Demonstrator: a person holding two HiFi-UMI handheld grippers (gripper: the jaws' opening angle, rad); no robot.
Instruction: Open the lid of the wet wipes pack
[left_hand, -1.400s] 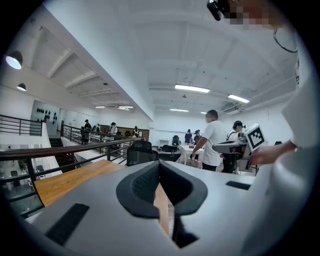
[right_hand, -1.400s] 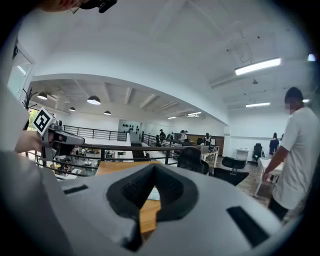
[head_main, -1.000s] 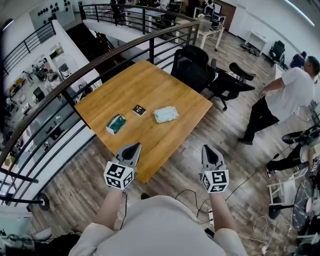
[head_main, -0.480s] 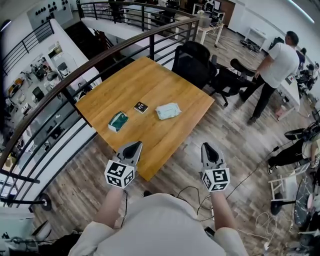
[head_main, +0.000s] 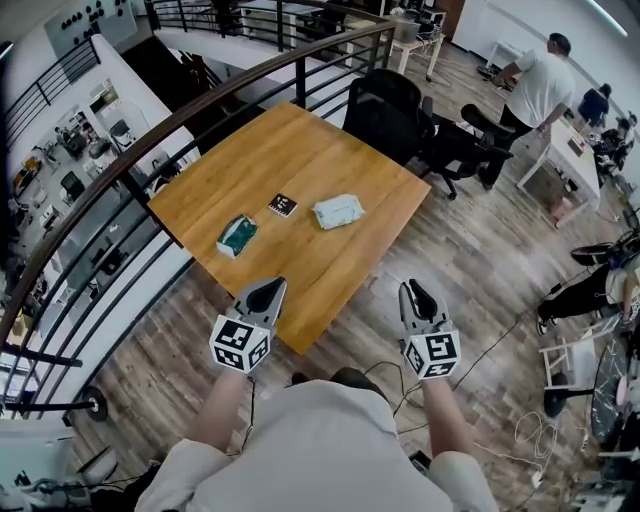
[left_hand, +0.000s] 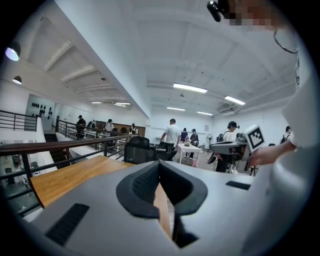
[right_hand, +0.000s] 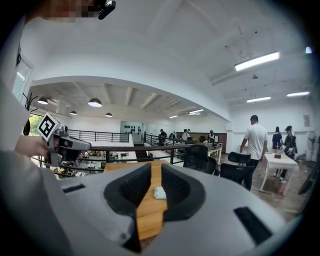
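Wet wipes pack (head_main: 338, 211) untouched mid-frame, person edged closer, left gripper (head_main: 266, 292) jaws together and empty, right gripper (head_main: 414, 291) barely ajar and empty, approach only starting

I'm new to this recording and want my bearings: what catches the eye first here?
A square light-wood table beside a black railing fills the middle. On it lie a green-and-white pack at left, a small black marker card and a pale blue soft pack at right. The left gripper and right gripper hang by its near corner, touching nothing.
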